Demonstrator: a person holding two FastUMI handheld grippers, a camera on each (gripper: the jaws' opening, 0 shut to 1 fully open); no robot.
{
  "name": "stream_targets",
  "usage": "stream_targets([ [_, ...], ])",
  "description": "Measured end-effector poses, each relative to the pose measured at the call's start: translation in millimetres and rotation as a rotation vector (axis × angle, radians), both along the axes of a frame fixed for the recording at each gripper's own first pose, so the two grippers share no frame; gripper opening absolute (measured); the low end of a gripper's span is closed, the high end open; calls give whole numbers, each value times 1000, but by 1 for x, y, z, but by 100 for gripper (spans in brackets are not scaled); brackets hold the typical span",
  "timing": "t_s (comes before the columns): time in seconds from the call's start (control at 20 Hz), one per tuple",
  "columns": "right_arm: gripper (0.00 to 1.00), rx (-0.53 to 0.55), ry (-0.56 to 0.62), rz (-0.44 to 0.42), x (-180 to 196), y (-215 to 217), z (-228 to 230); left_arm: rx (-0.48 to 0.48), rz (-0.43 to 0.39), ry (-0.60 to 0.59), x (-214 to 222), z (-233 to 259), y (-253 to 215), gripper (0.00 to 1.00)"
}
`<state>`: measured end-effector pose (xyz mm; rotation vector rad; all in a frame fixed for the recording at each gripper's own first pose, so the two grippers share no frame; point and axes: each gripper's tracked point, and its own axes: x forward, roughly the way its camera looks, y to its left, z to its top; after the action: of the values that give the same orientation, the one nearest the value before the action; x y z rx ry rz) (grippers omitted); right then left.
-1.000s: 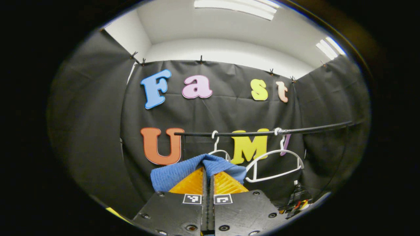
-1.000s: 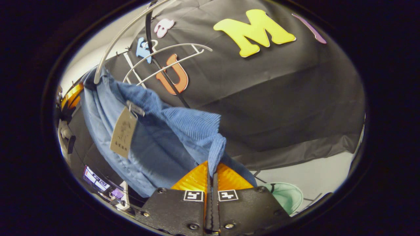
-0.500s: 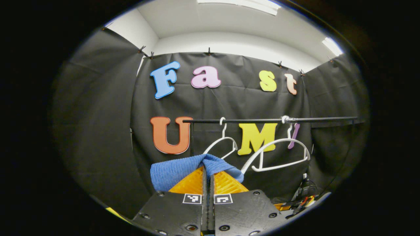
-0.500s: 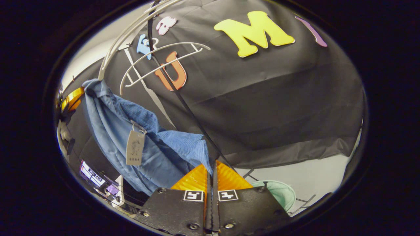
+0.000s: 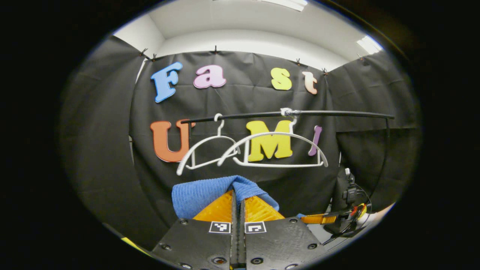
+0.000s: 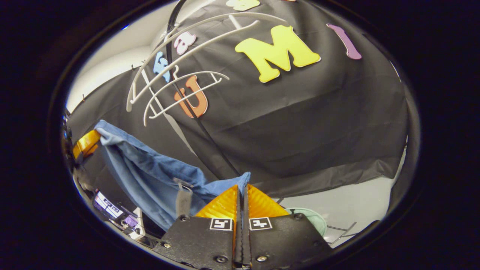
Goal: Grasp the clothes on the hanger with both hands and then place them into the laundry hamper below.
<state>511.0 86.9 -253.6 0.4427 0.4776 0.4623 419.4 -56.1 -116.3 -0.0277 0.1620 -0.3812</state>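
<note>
Left gripper [image 5: 237, 193] jaws pinched on blue garment [image 5: 198, 193], right gripper [image 6: 242, 187] clamping its other edge, two bare white hangers [image 5: 277, 148] on black rail [image 5: 337, 113] beyond, green hamper [image 6: 311, 221] low right.

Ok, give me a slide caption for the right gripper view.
Right hand-held gripper pinches the blue garment, pulled clear below two bare white hangers.

The blue garment [image 5: 204, 192] is seen as ribbed, matt cloth; smoother blue cloth is shown in the right gripper view. The hangers [image 5: 277, 150] look like smooth white plastic, the orange fingers [image 6: 225, 204] ridged, glossy plastic
</note>
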Motion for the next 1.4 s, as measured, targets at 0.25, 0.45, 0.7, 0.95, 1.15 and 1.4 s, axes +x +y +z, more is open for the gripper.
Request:
stream_targets([
  [0.25, 4, 15, -19, 64, -33, 10, 18, -51, -120, 72, -17, -51, -80, 5],
  [0.45, 4, -76, -5, 73, -43, 2, -2, -101, -161, 174, -21, -109, -118, 0],
  [0.7, 4, -173, 178, 46, -71, -17, -98, -95, -156, 352, -44, -219, -135, 0],
  [0.95, 4, -227, 326, 3, -85, -30, -153, -65, -65, 641, -63, -320, -140, 0],
  [1.15, 4, -252, 411, 3, -104, -26, -179, 7, -22, 799, -74, -364, -143, 0],
  [1.4, 4, -321, 491, -21, -105, -26, -198, 88, 36, 948, -96, -390, -130, 0],
])
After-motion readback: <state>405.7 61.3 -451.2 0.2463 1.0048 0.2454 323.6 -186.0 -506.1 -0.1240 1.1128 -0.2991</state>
